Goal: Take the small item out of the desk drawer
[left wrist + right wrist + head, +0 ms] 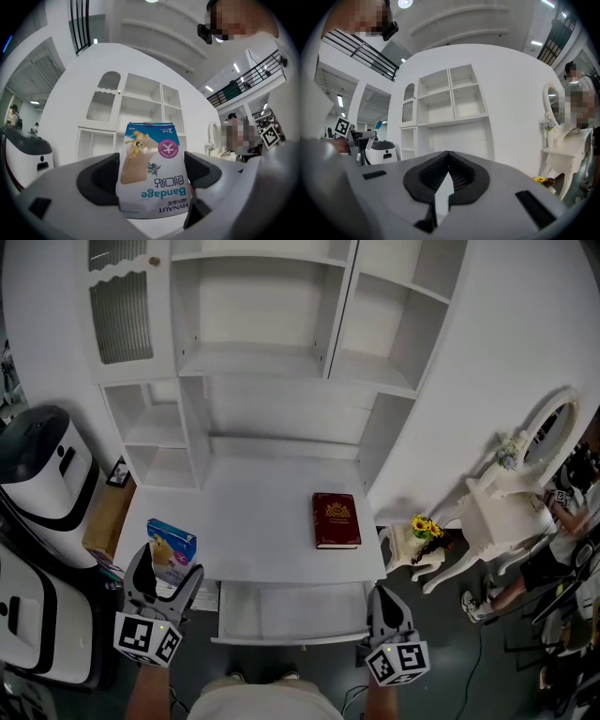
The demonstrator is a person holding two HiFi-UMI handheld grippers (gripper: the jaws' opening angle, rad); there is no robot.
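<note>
In the head view a small blue-and-white bandage box (172, 547) hangs over the desk's front left corner, and my left gripper (168, 565) is shut on it. The left gripper view shows the same box (152, 164) upside down, gripped on both sides by the dark pads (101, 180) of the left gripper (152, 190). The white desk drawer (291, 613) stands pulled out under the desktop (253, 521), and I see only its bare white bottom. My right gripper (387, 596) hovers at the drawer's right corner, its jaws shut on nothing (447, 172).
A dark red book (336, 519) lies on the right of the desktop. White hutch shelves (272, 352) rise behind it. Two white machines (42, 465) and a cardboard box (105, 521) stand left of the desk; a white vanity (506, 502), sunflowers (427, 526) and a person (562, 521) are at the right.
</note>
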